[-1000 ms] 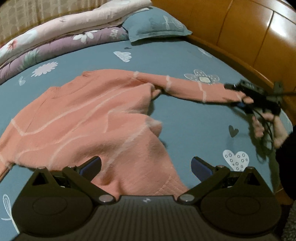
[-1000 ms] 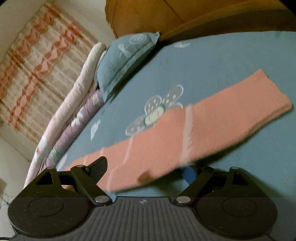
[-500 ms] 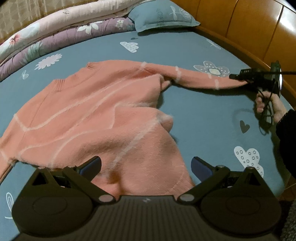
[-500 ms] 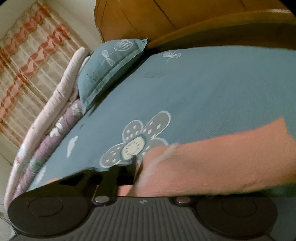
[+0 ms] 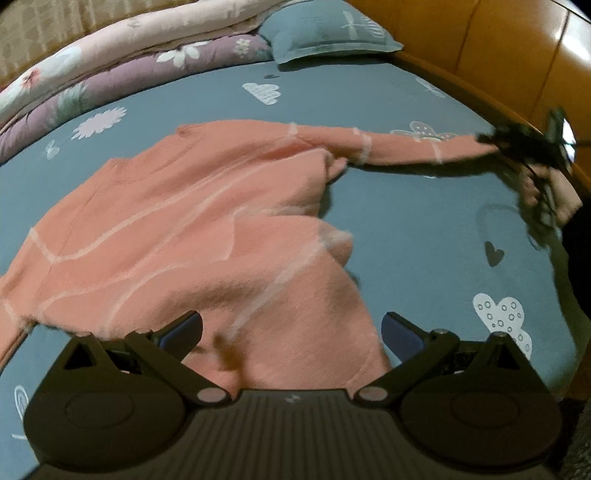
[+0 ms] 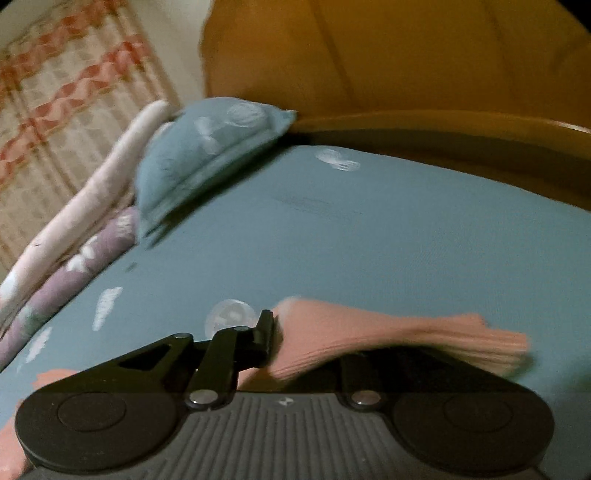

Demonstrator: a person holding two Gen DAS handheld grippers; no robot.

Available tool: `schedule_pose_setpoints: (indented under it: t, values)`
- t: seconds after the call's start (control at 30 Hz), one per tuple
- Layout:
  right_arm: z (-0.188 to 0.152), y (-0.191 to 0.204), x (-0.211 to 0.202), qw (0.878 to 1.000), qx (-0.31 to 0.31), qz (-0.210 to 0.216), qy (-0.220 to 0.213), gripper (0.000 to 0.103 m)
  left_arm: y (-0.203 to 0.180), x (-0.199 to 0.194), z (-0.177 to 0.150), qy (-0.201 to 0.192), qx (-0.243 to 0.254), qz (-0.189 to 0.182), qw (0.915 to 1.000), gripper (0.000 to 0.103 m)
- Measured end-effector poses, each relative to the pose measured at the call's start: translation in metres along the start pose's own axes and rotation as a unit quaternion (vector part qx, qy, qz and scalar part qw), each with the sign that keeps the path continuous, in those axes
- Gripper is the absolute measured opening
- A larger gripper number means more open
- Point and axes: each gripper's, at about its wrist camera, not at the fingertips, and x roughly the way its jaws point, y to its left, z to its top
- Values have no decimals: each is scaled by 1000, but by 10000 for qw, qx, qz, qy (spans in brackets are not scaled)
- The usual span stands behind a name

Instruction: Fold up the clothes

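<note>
From the left wrist view, a salmon-pink sweater [image 5: 177,229] with pale stripes lies spread on the teal sheet of the bed [image 5: 424,229], its hem at the near edge; the left claw [image 5: 291,328] hangs over that hem with its blue-padded fingers [image 5: 184,326] spread wide apart, released, nothing between them; one sleeve [image 5: 399,146] stretches out to the far right, where the right claw [image 5: 487,142] grips its cuff, a hand [image 5: 554,192] wrapped round the handle behind it; a folded floral quilt [image 5: 110,66] runs along the far left edge of the bed, a teal pillow [image 5: 328,33] sits at its right end, and an orange wooden headboard [image 5: 498,48] rises on the far right.

From the right wrist view, the right claw [image 6: 306,350] is clenched on the sleeve's ribbed cuff [image 6: 443,338], which fans out to the right just above the sheet; the picture is blurred; the pillow [image 6: 207,155] and the quilt [image 6: 92,221] lie at the far left, with a patterned curtain [image 6: 66,92] behind them and the headboard [image 6: 406,55] across the far side.
</note>
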Motion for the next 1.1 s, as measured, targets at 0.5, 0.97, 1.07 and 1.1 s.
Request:
schedule_pose_setpoints:
  t: [0.5, 0.97, 1.07, 1.1]
  values:
    - [-3, -14, -71, 9831, -97, -1729, -600, 59, -6, -5, 2, -131, 135, -42, 9998, 102]
    - [-130, 172, -95, 9563, -1872, 1474, 1695, 86, 23, -22, -40, -139, -220, 178, 9995, 102]
    - [-155, 205, -112, 9369, -2245, 1824, 1965, 89, 39, -22, -55, -71, -457, 215, 9987, 102]
    - [-164, 215, -118, 9307, -2392, 1876, 2036, 89, 46, -21, -62, -47, -527, 219, 9984, 102]
